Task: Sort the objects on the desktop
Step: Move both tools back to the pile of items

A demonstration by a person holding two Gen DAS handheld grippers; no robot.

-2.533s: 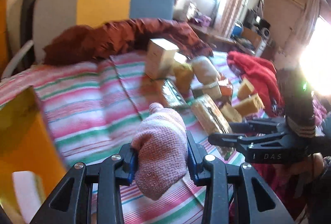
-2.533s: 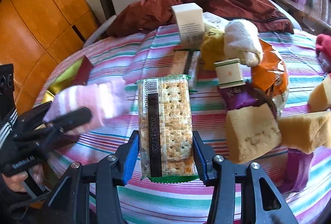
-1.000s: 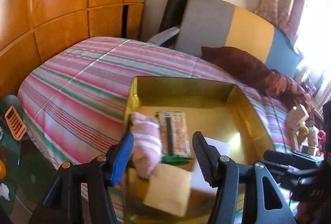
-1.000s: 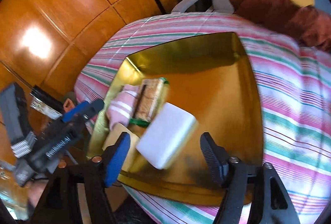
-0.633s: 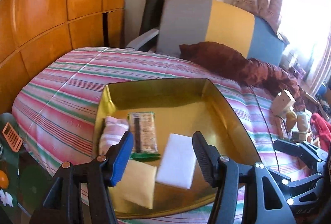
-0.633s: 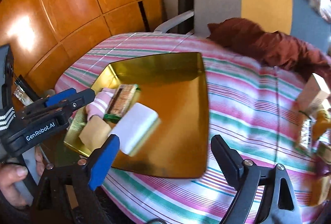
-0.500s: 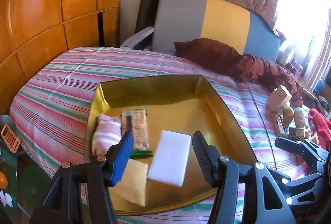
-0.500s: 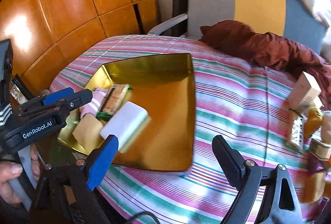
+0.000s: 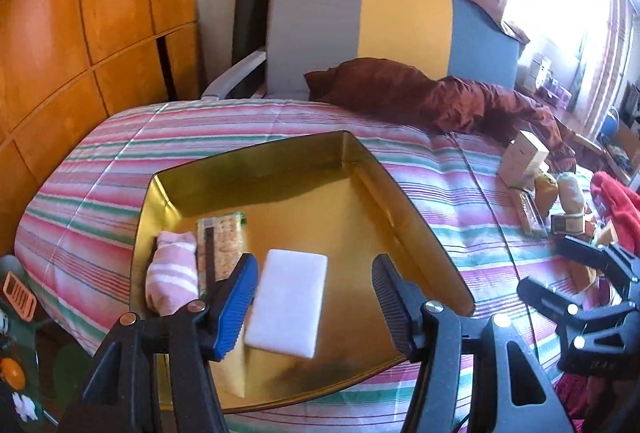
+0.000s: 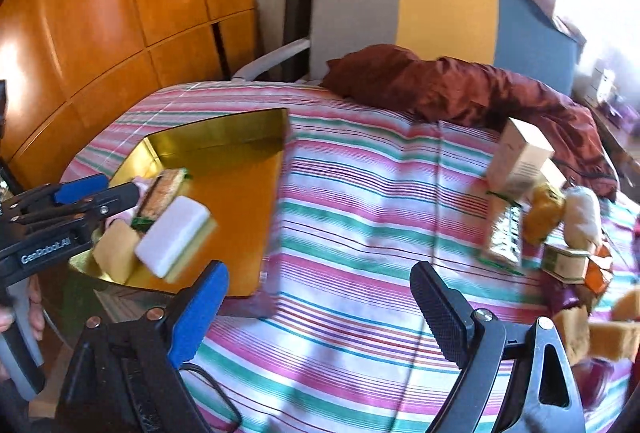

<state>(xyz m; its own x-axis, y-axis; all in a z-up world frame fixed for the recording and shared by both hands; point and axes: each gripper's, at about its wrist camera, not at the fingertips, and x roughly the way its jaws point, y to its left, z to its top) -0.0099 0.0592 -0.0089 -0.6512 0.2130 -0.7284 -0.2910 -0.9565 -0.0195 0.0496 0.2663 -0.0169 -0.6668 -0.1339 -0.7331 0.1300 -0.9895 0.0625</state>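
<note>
Hovering over the gold tray (image 9: 404, 201), left tool (image 9: 312, 303) is released, nothing between its pads. Below it in the tray: white block (image 9: 288, 307) straight under the gap, cracker pack (image 9: 220, 247) and pink striped sock (image 9: 174, 277) toward the blue pad (image 9: 236, 303), packed against the tray's near-left wall; far half of the tray is bare. Right tool (image 10: 320, 309) is released too, its jaws having just spread wide, with only open striped bedspread (image 10: 360, 233) between them. Tray edge sits just off its blue pad. Unsorted pile lies ahead on its black-pad side: upright carton (image 10: 520, 157), foil snack pack (image 10: 502, 237), yellow sponges (image 10: 612, 339).
</note>
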